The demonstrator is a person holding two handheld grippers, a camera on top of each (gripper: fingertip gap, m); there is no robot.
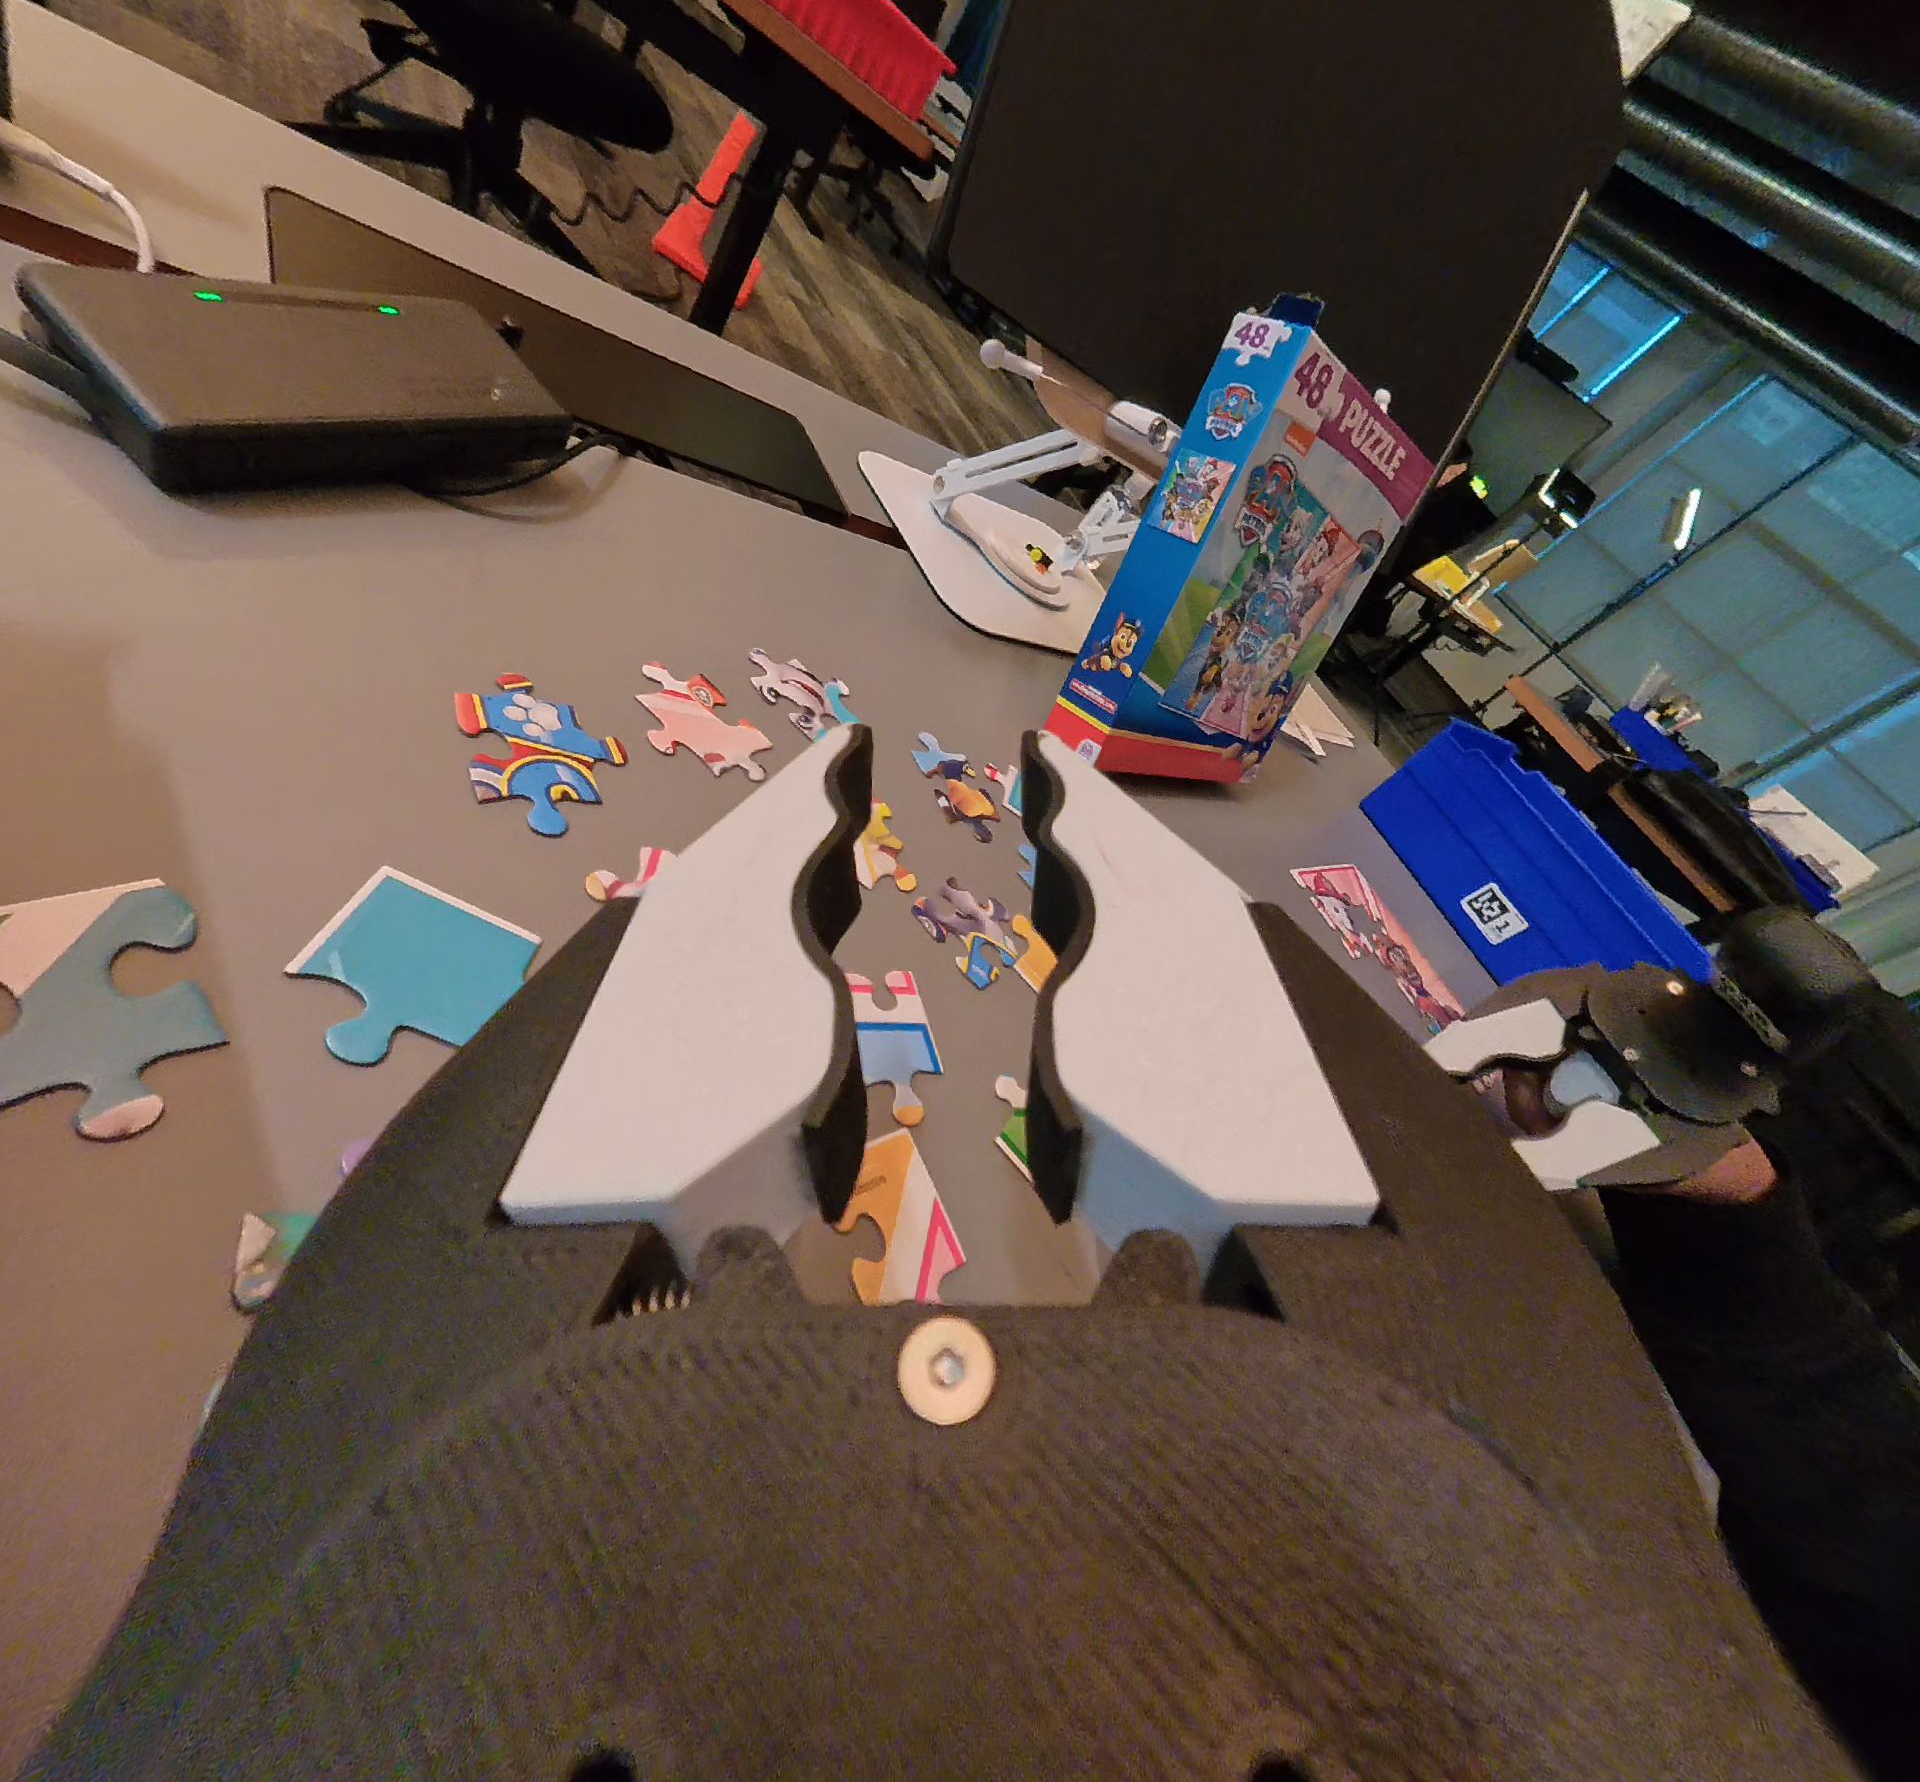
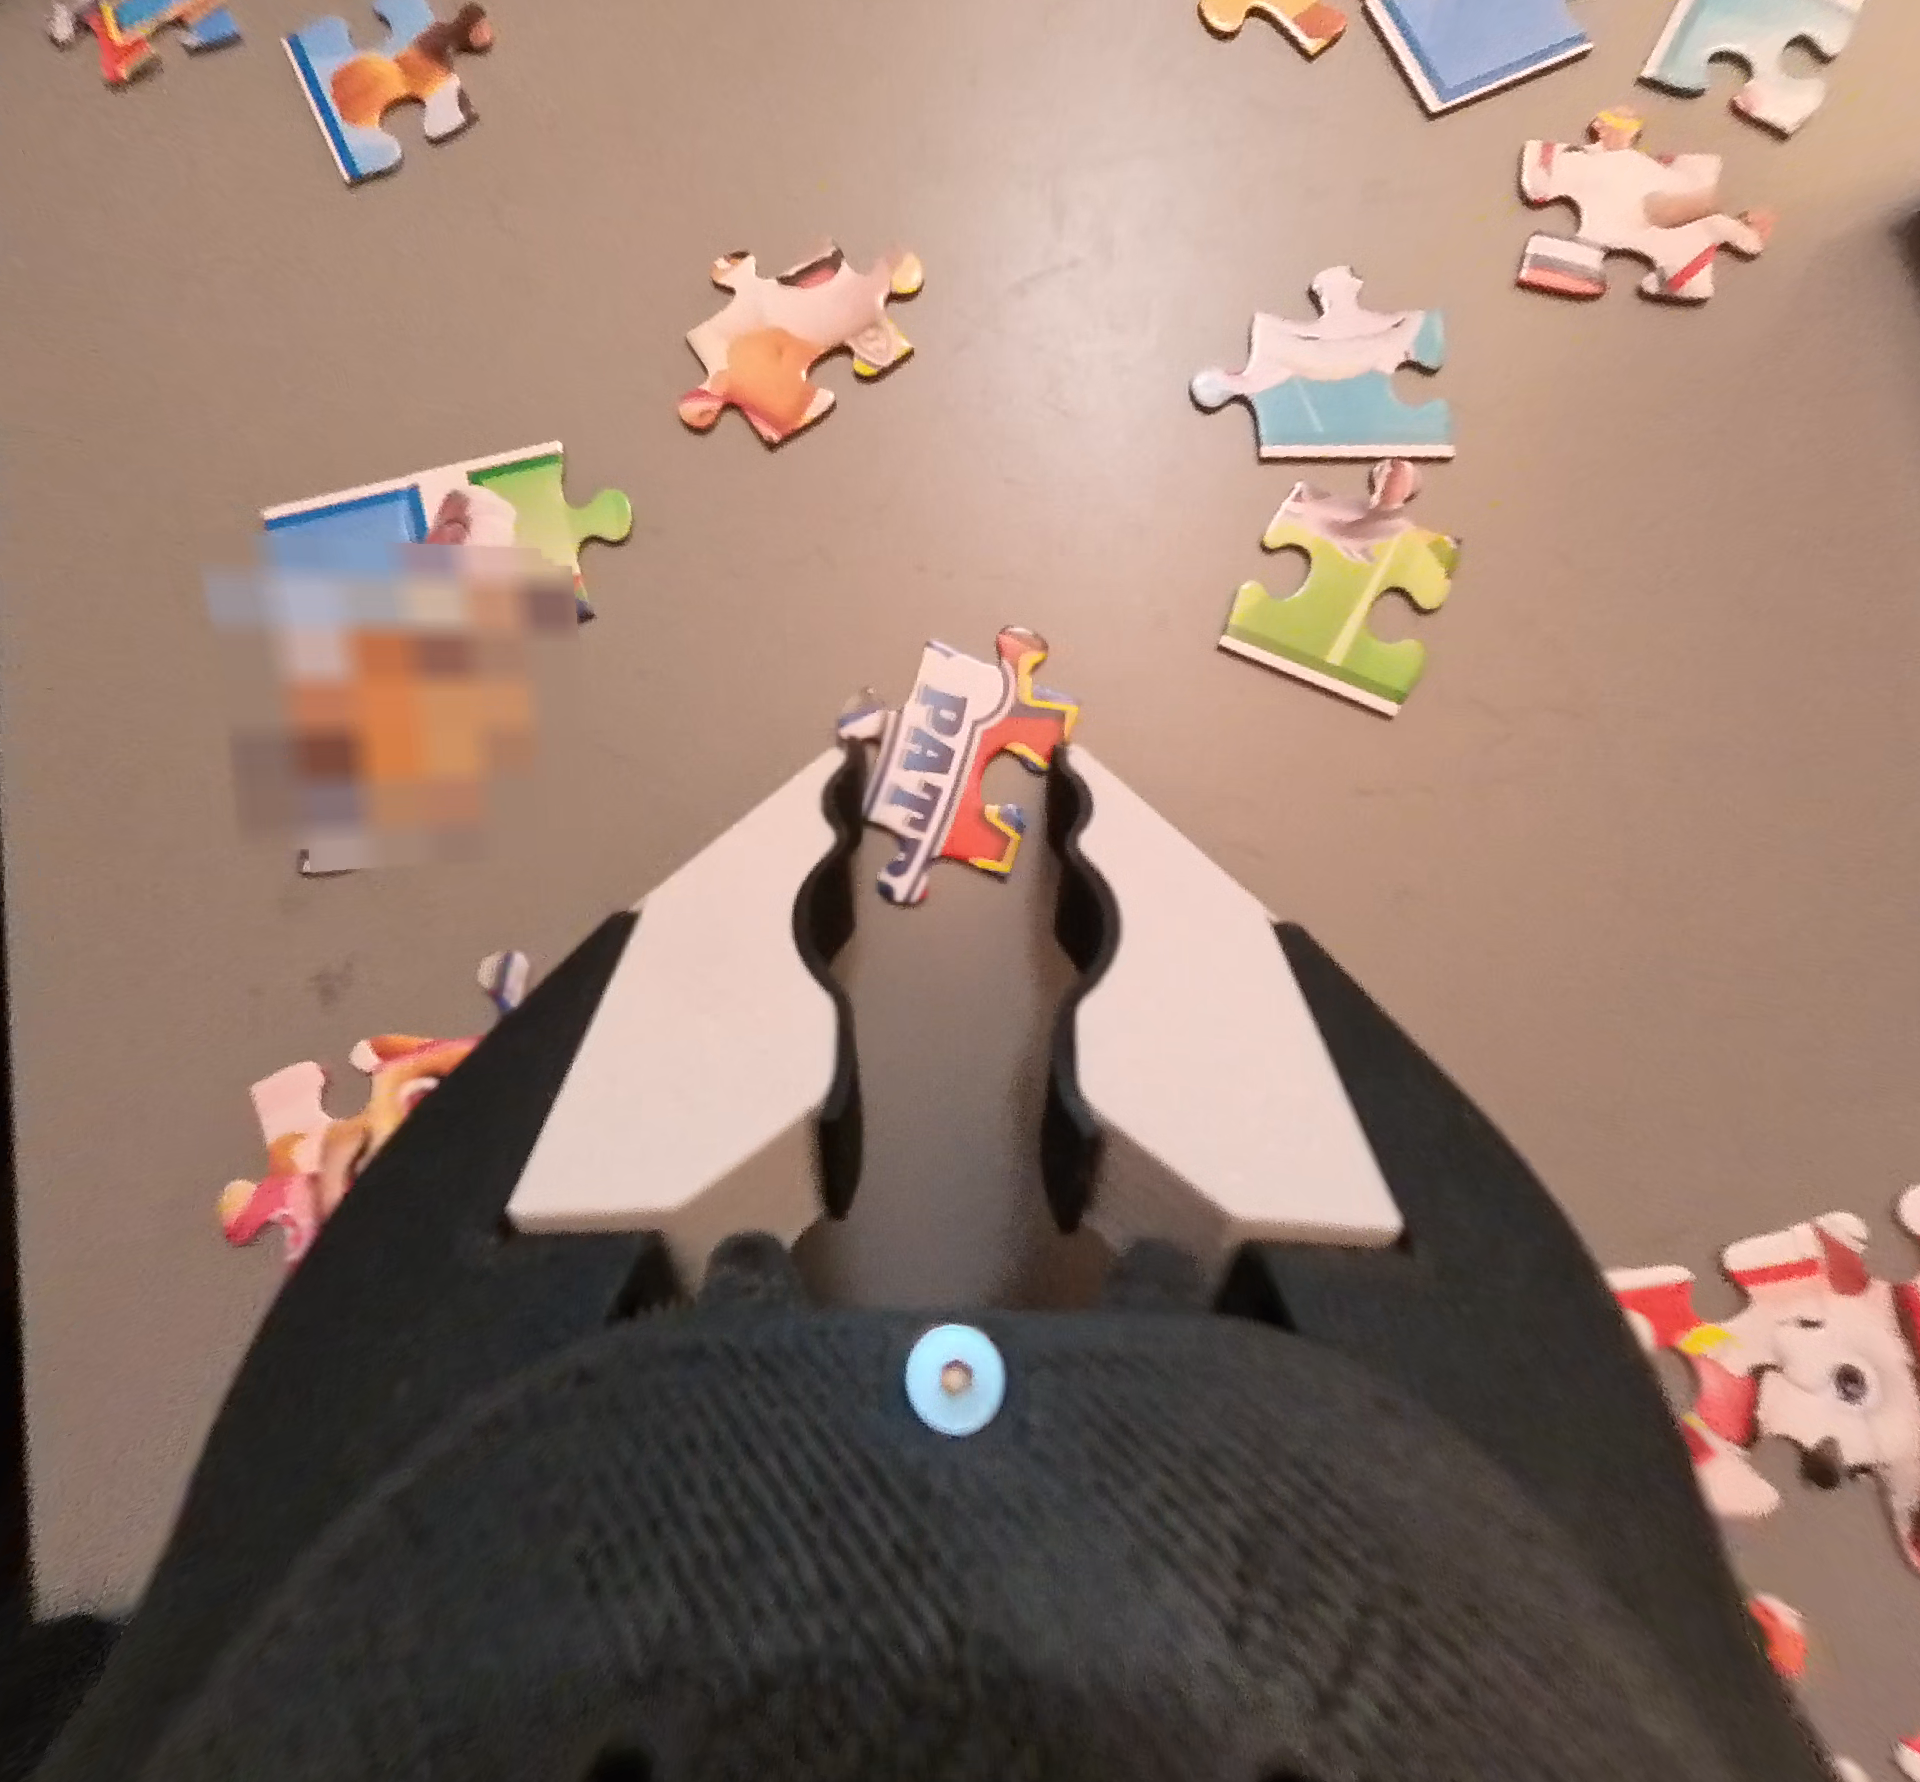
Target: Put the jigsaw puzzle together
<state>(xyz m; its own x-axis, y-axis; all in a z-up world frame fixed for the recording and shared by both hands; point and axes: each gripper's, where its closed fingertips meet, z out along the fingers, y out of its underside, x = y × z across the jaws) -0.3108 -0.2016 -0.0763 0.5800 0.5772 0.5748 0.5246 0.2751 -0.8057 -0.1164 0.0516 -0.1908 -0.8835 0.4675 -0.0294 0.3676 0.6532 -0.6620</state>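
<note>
Many colourful puzzle pieces lie scattered on the grey table (image 1: 312,589). My left gripper (image 1: 948,745) is open with nothing between its pads and hovers over several small pieces (image 1: 961,787), tilted toward a standing puzzle box (image 1: 1236,569). My right gripper (image 2: 954,756) looks straight down at the table (image 2: 1039,174). Its jaws stand apart around a white, blue and red piece (image 2: 961,766) at the fingertips. The left pad (image 2: 847,797) hides that piece's edge, and I see no firm pinch. The right gripper also shows in the left wrist view (image 1: 1538,1098), at the right edge.
A black device with green lights (image 1: 291,382) lies at the back left. A white stand on a flat base (image 1: 997,537) is behind the box. A blue bin (image 1: 1507,859) is off the table's right edge. An orange-white piece (image 2: 800,340) and a green piece (image 2: 1340,600) lie ahead of the right gripper. Tip to tip, the grippers are about 35 cm apart.
</note>
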